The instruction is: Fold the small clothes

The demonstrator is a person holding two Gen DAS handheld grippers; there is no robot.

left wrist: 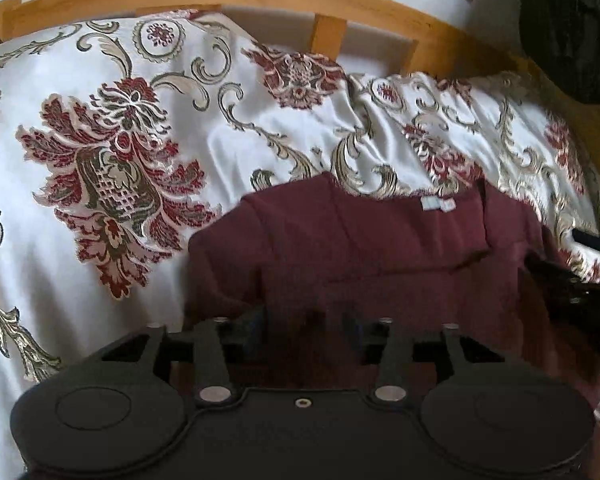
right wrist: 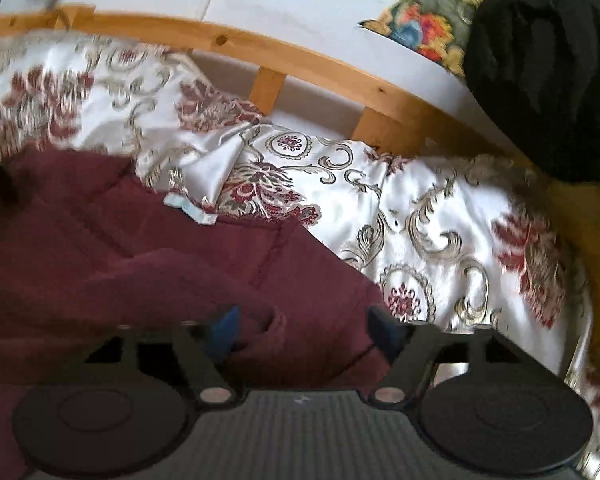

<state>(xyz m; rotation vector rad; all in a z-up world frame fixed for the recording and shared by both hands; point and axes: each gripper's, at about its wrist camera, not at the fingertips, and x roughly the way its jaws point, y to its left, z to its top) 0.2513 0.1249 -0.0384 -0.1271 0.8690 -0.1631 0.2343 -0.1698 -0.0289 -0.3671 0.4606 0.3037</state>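
With both grippers' fingers apart, right gripper (right wrist: 302, 330) and left gripper (left wrist: 300, 320) sit over the maroon garment (left wrist: 360, 248) on the bed (left wrist: 80, 280); fold just laid, probably; next needs fresh edge grasps.

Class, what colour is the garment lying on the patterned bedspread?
Dark maroon garment; left wrist view shows it best.
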